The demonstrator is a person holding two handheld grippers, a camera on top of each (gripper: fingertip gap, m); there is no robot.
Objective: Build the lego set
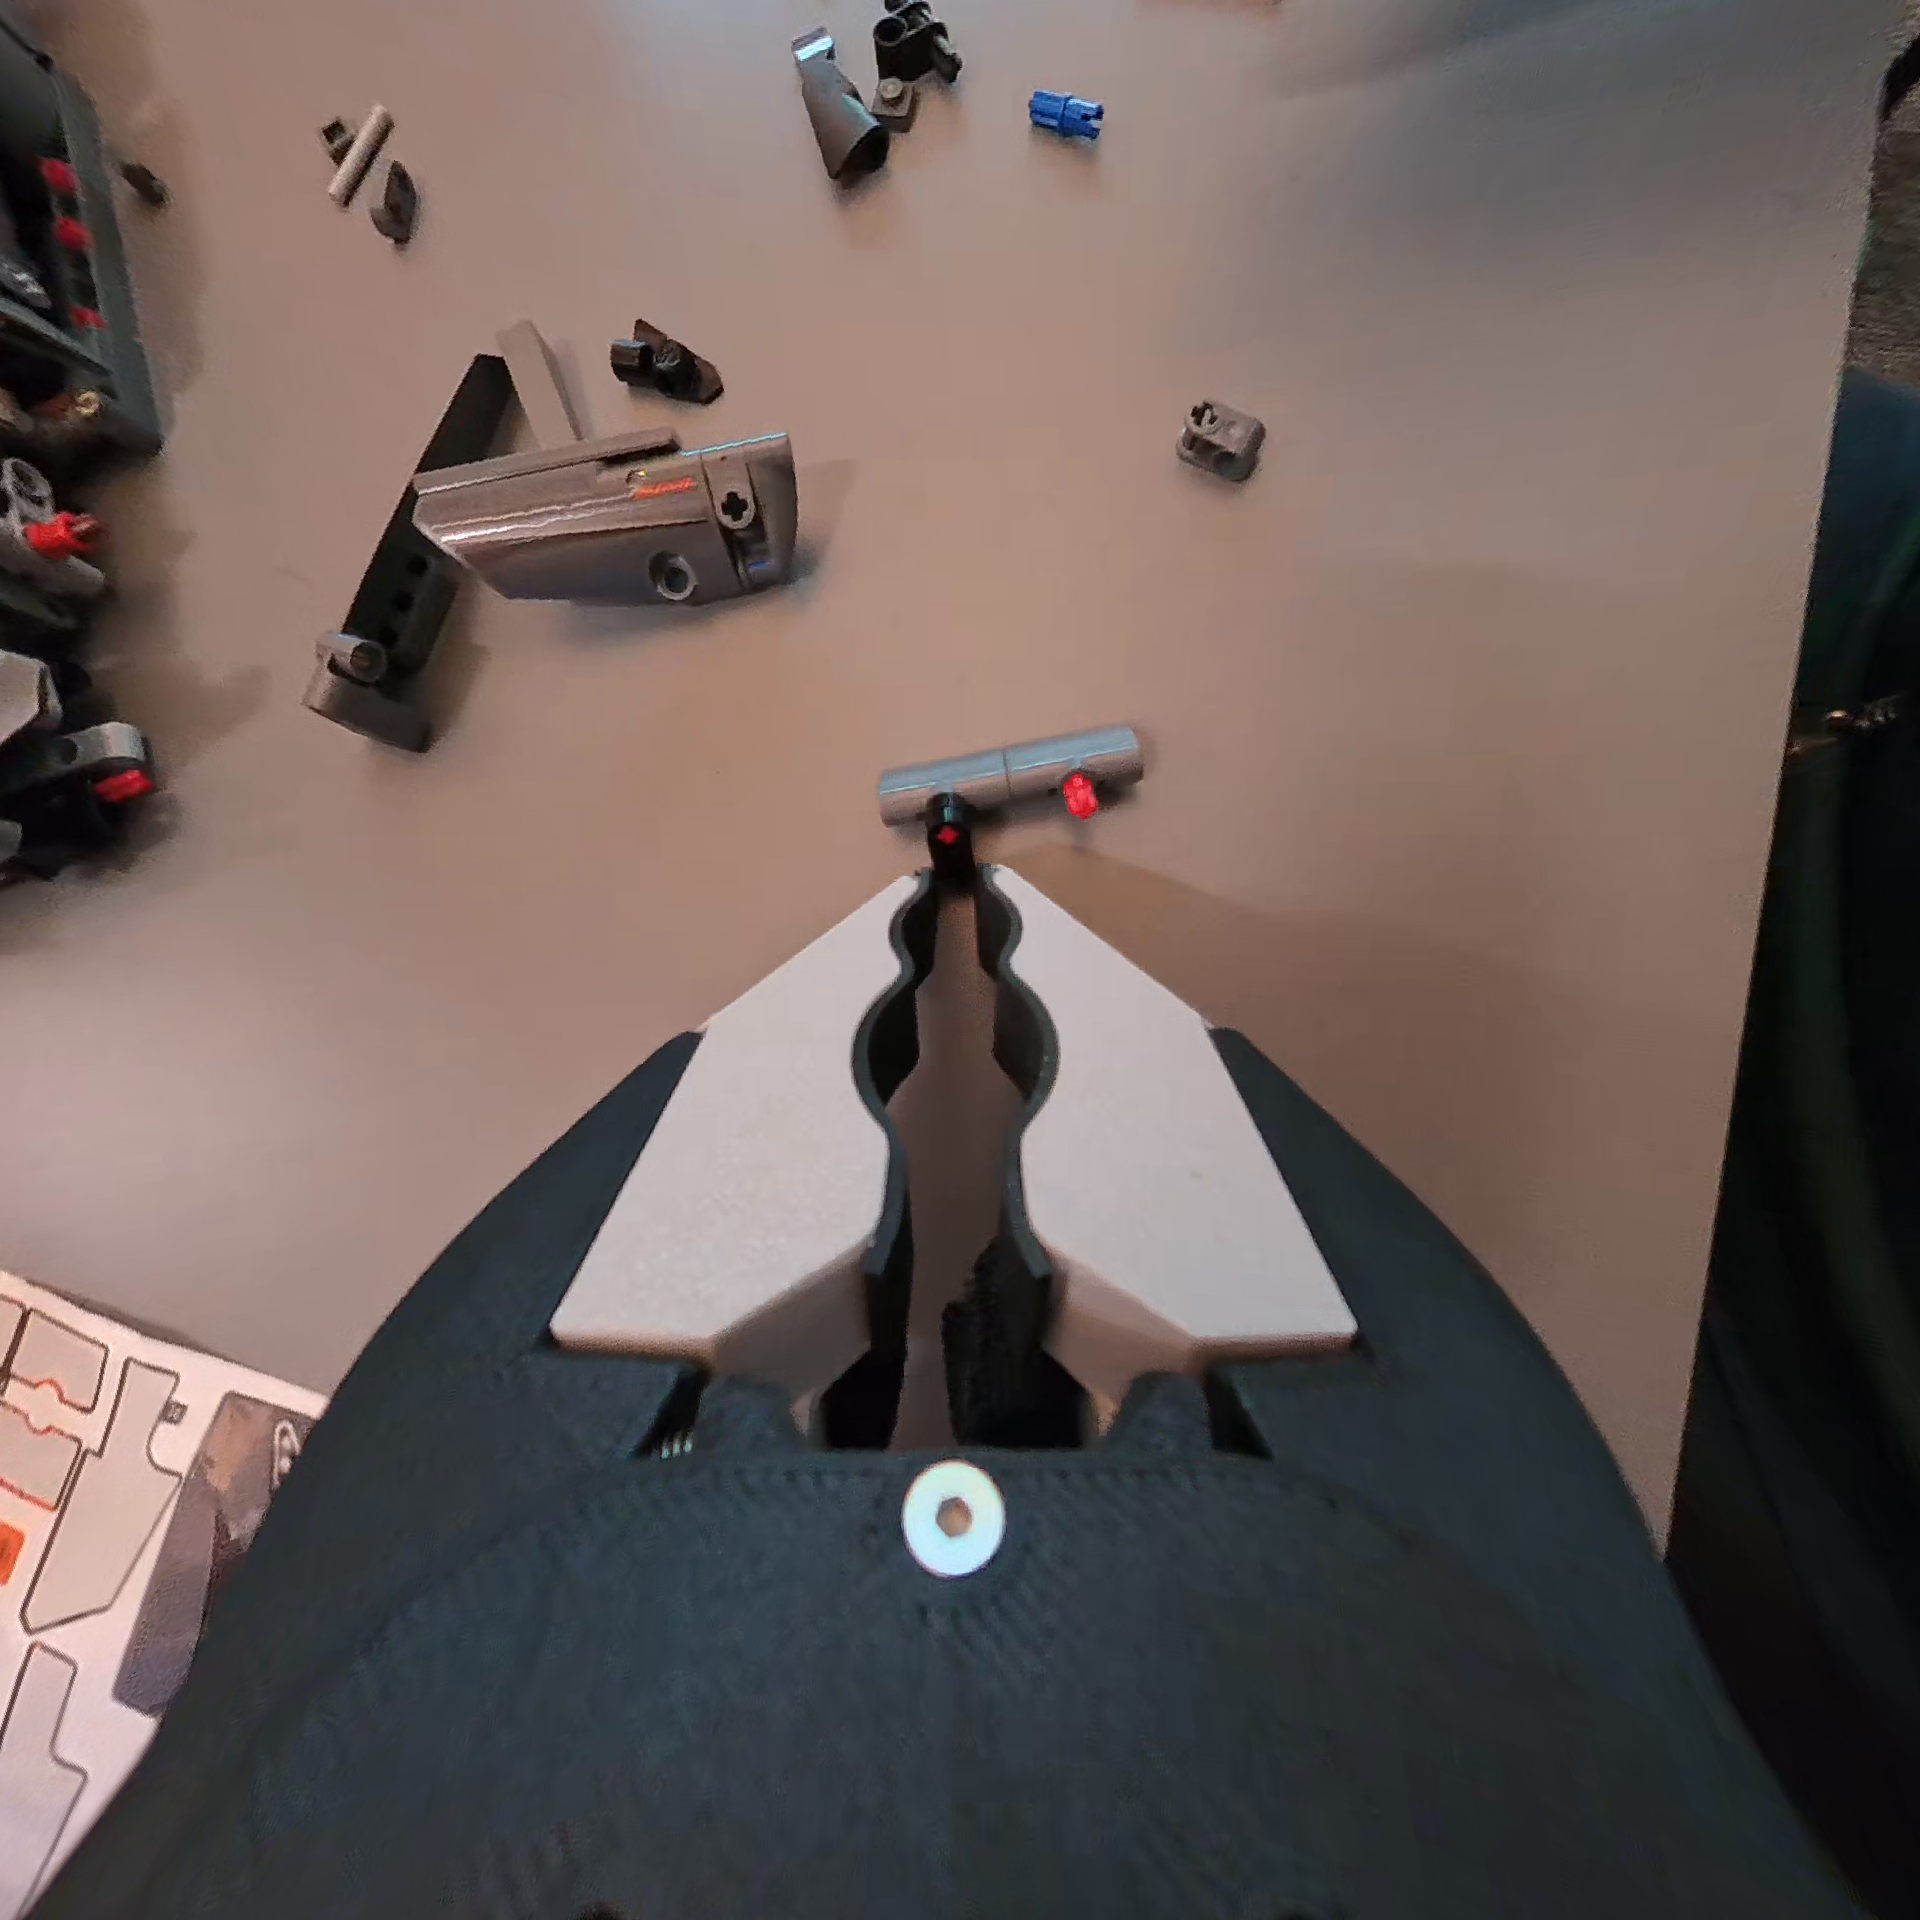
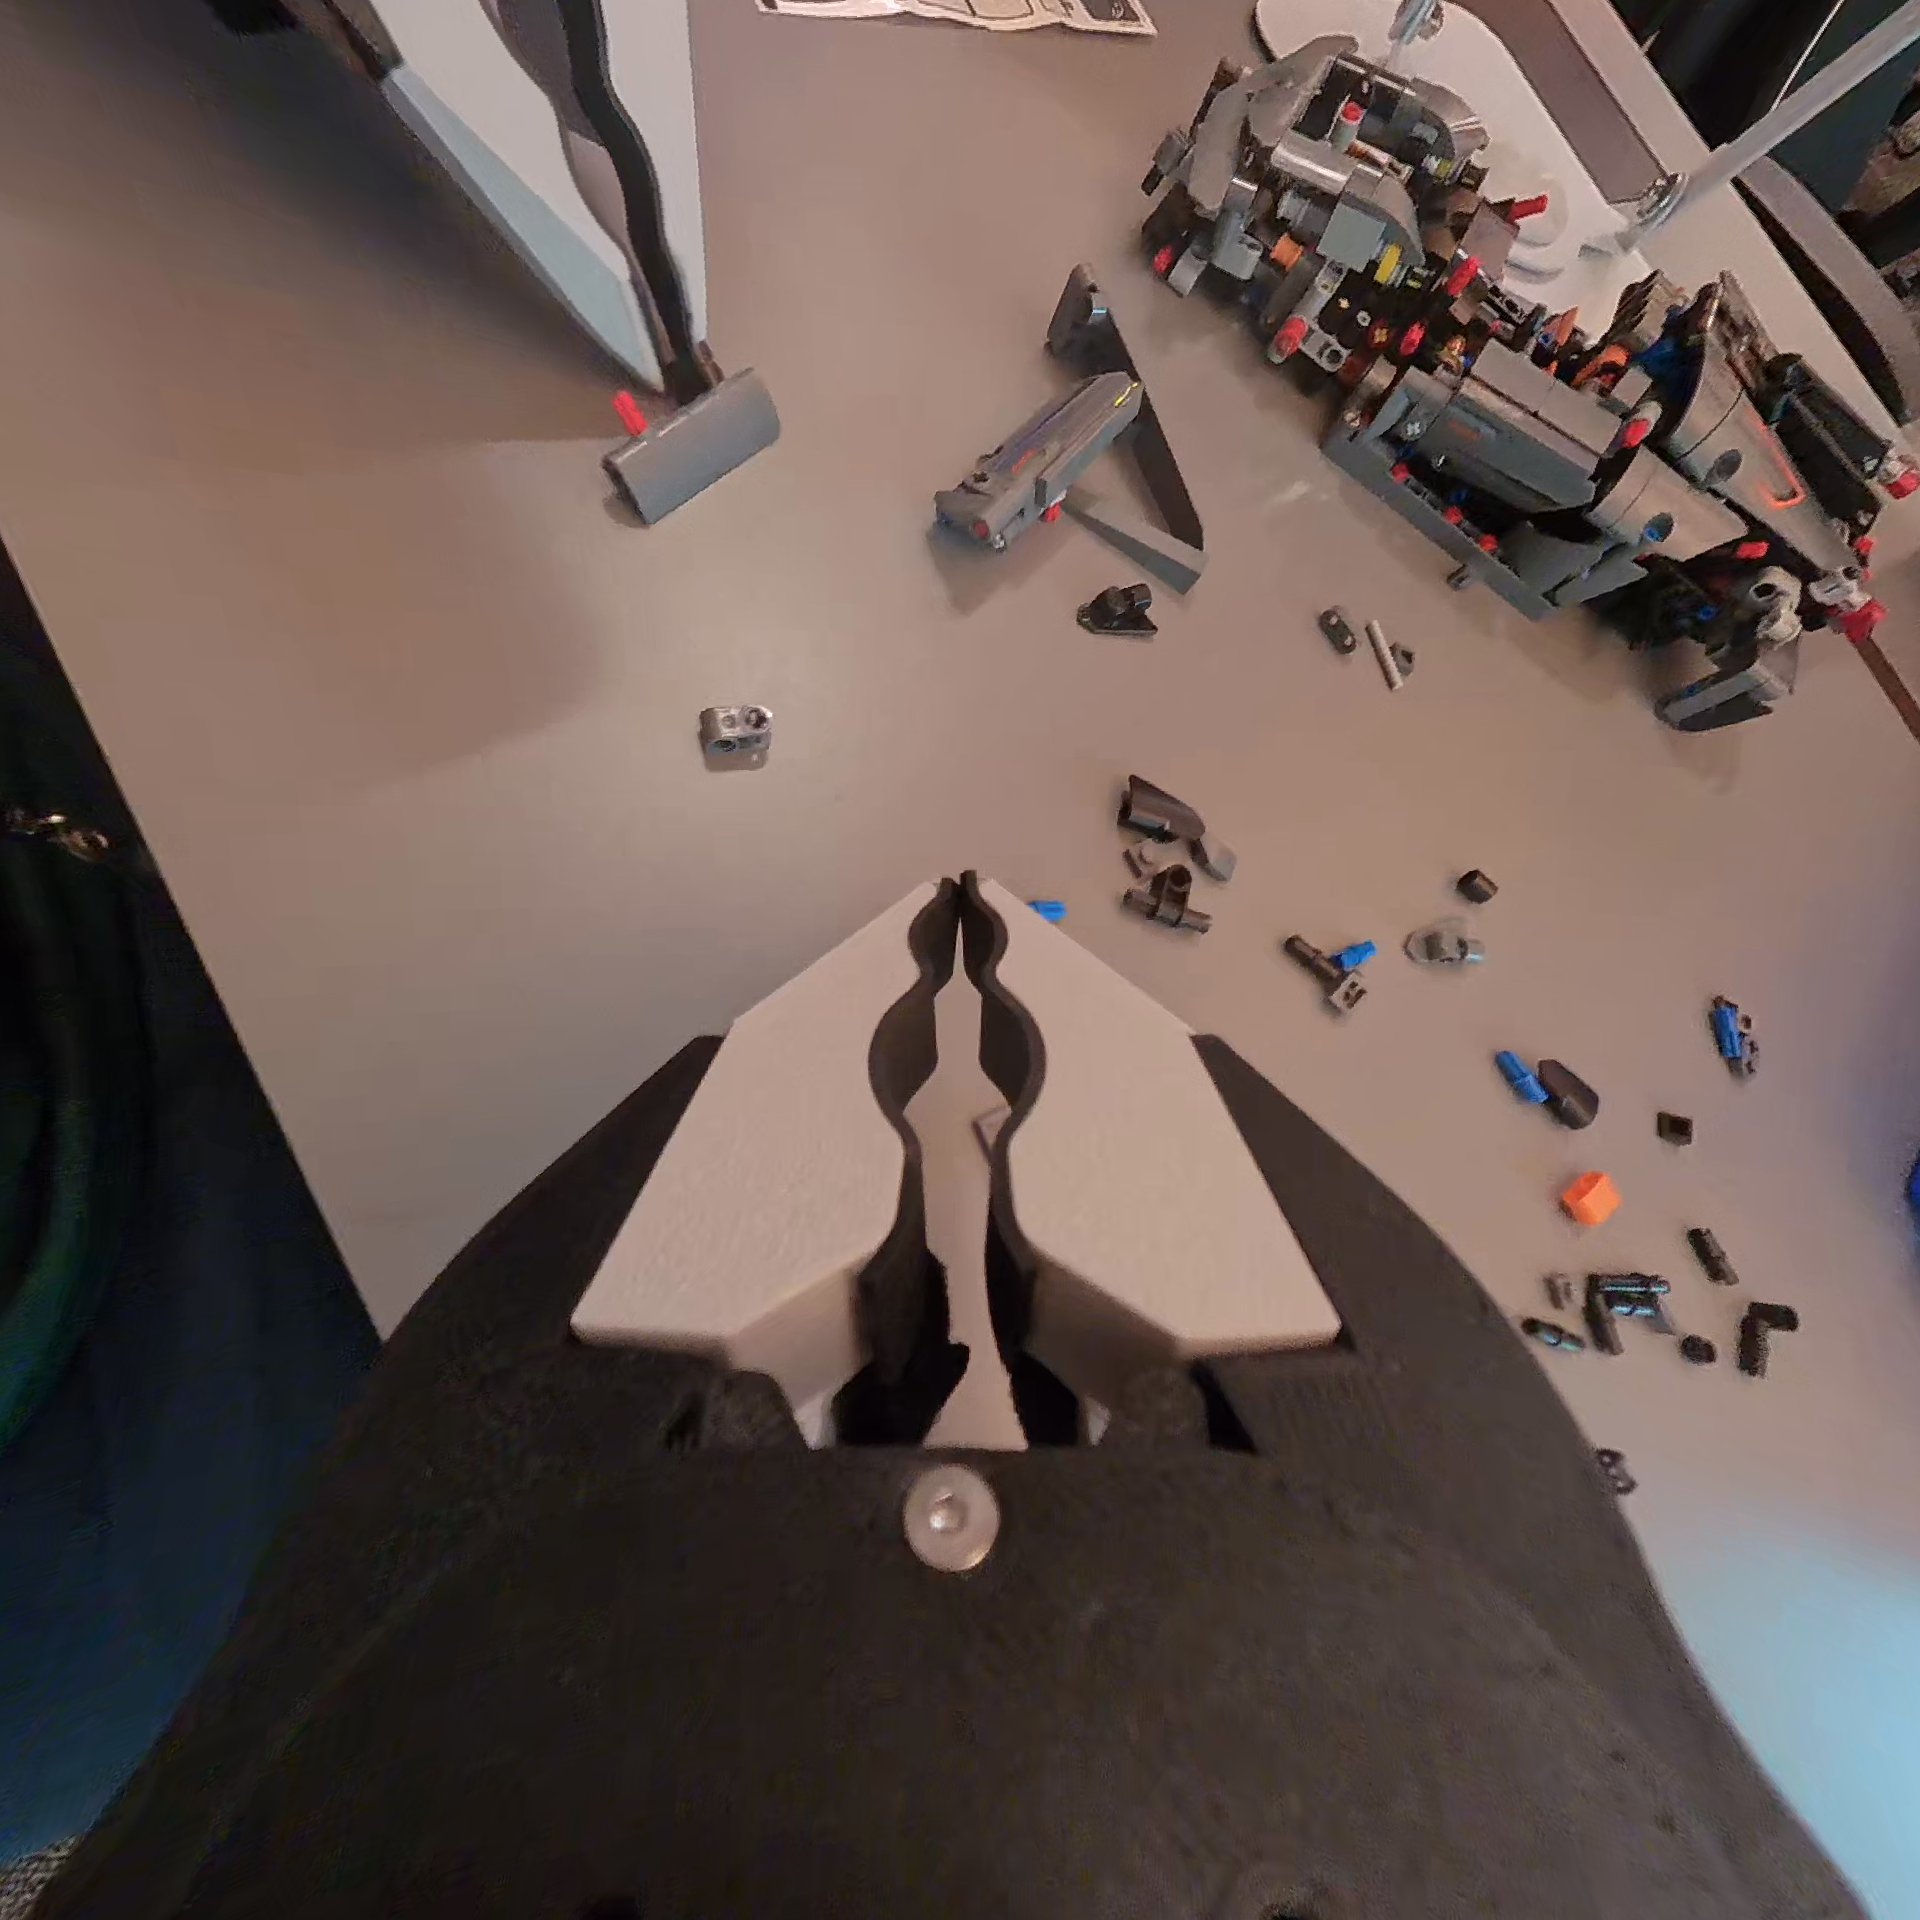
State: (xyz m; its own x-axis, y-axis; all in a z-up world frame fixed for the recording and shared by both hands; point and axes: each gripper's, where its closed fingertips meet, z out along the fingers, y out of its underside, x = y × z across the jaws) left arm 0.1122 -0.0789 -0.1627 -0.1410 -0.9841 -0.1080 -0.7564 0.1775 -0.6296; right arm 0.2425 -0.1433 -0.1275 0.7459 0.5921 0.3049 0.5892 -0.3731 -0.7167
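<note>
My left gripper (image 1: 951, 875) is shut on a black pin (image 1: 948, 833) that sticks out of a short grey bar (image 1: 1008, 771). A red pin (image 1: 1078, 796) sits in the bar beside it. The right wrist view shows this gripper (image 2: 681, 379) at the far left, holding the bar (image 2: 694, 449) low on the table. My right gripper (image 2: 958, 883) is shut and looks empty, above the table, with a blue pin (image 2: 1047, 911) just right of its tips. The large dark grey model (image 2: 1507, 374) stands at the far right and shows at the left edge in the left wrist view (image 1: 52, 416).
A grey panel sub-assembly (image 1: 613, 520) (image 2: 1039, 468) lies mid-table. A small grey connector (image 1: 1221, 438) (image 2: 736, 732) lies alone. Several loose black, blue and orange pieces (image 2: 1558, 1091) are scattered on the right. The instruction booklet (image 1: 83, 1507) lies near the left gripper. The table edge (image 2: 208, 914) runs along the left. Left tips and right tips are each some 25 cm from the large dark grey model (image 2: 1507, 374).
</note>
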